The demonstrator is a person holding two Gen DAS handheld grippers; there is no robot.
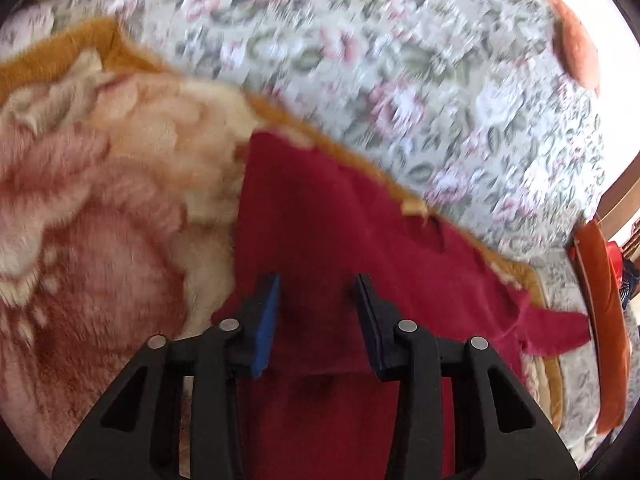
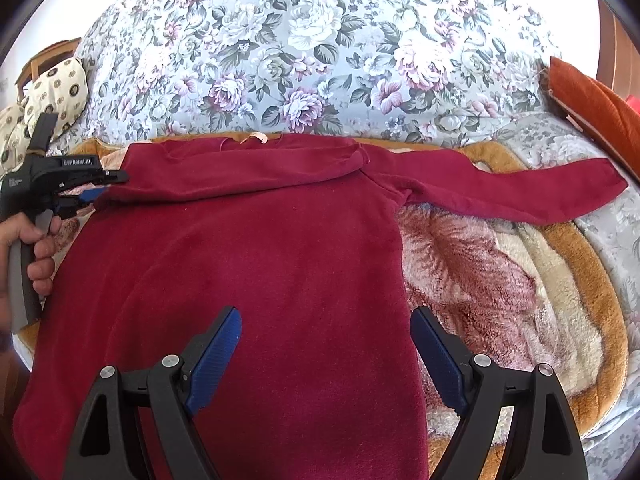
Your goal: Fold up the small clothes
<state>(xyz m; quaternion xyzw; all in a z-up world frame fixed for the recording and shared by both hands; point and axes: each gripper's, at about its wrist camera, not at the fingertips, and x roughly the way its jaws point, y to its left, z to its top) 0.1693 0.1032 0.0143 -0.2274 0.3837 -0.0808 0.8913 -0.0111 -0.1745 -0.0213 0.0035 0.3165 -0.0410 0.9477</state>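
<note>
A dark red long-sleeved garment (image 2: 260, 260) lies flat, its collar at the far side. One sleeve (image 2: 240, 176) is folded across the chest. The other sleeve (image 2: 520, 188) stretches out to the right. My right gripper (image 2: 326, 344) hovers open over the lower body of the garment, with nothing between its blue pads. A hand (image 2: 40, 264) holds my left gripper (image 2: 106, 186) at the garment's left shoulder edge. In the blurred left wrist view the left gripper (image 1: 318, 312) stands open above the red garment (image 1: 320, 220), and nothing sits between its pads.
The garment rests on a fluffy pink, cream and orange blanket (image 2: 500, 280) spread over a floral cover (image 2: 300, 60). An orange cushion (image 2: 592, 96) lies at the right edge. A cream patterned cushion (image 2: 60, 88) sits at the far left.
</note>
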